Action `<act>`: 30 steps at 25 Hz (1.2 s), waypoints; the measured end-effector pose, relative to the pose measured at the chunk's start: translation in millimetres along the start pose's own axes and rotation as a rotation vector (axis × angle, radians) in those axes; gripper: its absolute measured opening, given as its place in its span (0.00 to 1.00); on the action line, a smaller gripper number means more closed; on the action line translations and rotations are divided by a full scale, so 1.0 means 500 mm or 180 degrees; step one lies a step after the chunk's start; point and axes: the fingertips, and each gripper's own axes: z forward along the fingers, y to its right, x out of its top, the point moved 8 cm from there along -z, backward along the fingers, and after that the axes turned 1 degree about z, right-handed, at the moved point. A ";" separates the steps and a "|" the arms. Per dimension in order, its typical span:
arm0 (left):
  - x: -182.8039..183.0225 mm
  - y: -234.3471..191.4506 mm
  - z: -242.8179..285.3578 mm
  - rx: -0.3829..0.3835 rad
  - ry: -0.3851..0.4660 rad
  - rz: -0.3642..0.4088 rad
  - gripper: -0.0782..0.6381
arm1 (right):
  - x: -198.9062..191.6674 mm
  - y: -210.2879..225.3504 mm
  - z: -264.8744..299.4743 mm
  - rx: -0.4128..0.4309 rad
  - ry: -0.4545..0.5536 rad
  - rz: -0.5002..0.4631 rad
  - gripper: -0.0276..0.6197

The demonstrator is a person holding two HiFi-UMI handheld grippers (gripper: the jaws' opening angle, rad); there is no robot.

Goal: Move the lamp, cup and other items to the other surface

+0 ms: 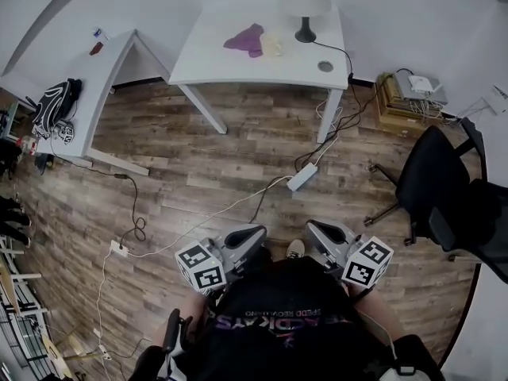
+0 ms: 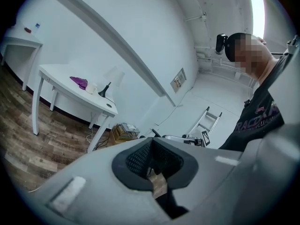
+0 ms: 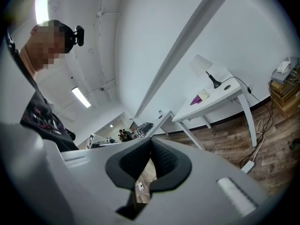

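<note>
A white table [image 1: 238,70] stands across the wooden floor from me. On it are a lamp [image 1: 305,6] with a white shade and black base, a purple cloth [image 1: 246,40] and a pale cup [image 1: 272,46]. My left gripper [image 1: 252,233] and right gripper [image 1: 317,228] are held low, close to the person's body and far from the table. Both are shut with nothing between the pads. The left gripper view has its jaws [image 2: 151,145] closed, with the lamp [image 2: 111,80], cloth [image 2: 78,82] and cup [image 2: 92,88] far off. From the right gripper [image 3: 151,144], the lamp [image 3: 205,68] is distant too.
A second white table [image 1: 103,78] stands at the left with small items on it and a backpack [image 1: 57,109] at its near end. A black office chair [image 1: 432,177] is at the right. A power strip [image 1: 302,178] and cables lie on the floor; a box stack [image 1: 401,94] sits by the wall.
</note>
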 end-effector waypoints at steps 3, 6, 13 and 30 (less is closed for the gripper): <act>0.008 -0.017 -0.007 0.0031 0.0010 -0.0039 0.11 | 0.004 0.003 0.021 -0.0003 -0.0028 0.0004 0.05; 0.021 -0.042 -0.012 0.0010 0.0020 -0.0111 0.11 | 0.010 0.004 0.049 -0.0040 -0.0062 -0.0010 0.05; 0.089 -0.134 -0.009 -0.0184 0.0028 -0.0117 0.11 | 0.051 0.012 0.125 -0.0267 0.0006 -0.0062 0.05; 0.198 -0.342 -0.053 -0.0503 -0.0021 -0.0251 0.11 | 0.088 0.017 0.336 -0.0601 0.0016 -0.0114 0.08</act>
